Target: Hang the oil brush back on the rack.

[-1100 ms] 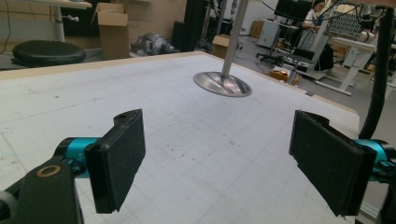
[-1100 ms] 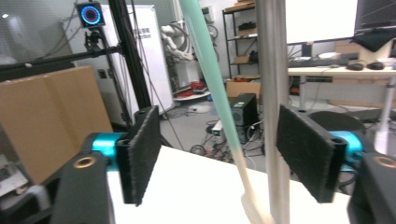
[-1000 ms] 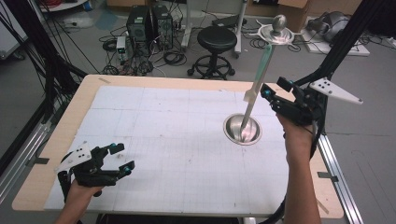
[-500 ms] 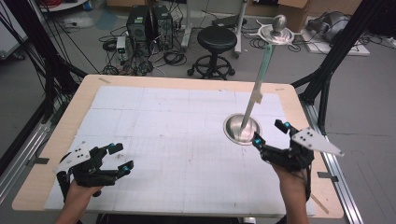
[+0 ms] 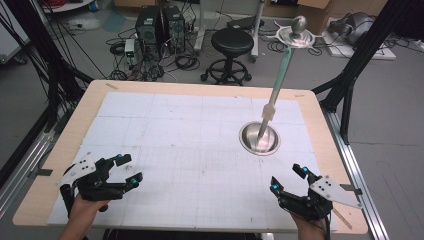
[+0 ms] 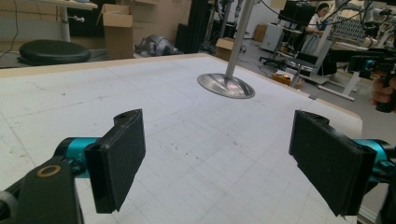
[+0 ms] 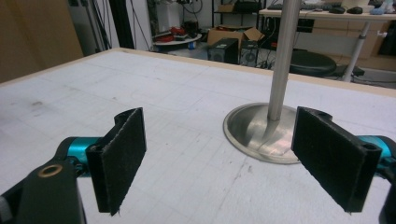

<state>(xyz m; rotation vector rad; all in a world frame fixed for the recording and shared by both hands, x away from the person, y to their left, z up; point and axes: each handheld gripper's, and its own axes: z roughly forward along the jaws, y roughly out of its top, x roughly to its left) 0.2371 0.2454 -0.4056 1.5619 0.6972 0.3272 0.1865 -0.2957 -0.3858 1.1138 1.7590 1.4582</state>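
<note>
A metal stand rises from a round steel base [image 5: 259, 138] at the table's right of middle, its pole [image 5: 278, 85] carrying a small dish and ball on top [image 5: 295, 34]. The base [image 6: 226, 86] lies far ahead in the left gripper view, and base [image 7: 261, 133] and pole [image 7: 281, 60] stand close ahead in the right gripper view. My left gripper [image 5: 128, 170] rests open near the front left corner, nothing between its jaws. My right gripper [image 5: 289, 179] is open near the front right edge, below the base, holding nothing.
The table is a wooden board [image 5: 85, 107] covered by a white gridded mat [image 5: 190, 145]. Beyond the far edge stand a black stool [image 5: 232, 42], computer towers [image 5: 157, 25] and cables on the floor. Black frame legs [image 5: 360, 65] flank the right side.
My right gripper has come down from beside the pole, above the base, to the front right edge of the table. The left gripper has hardly moved.
</note>
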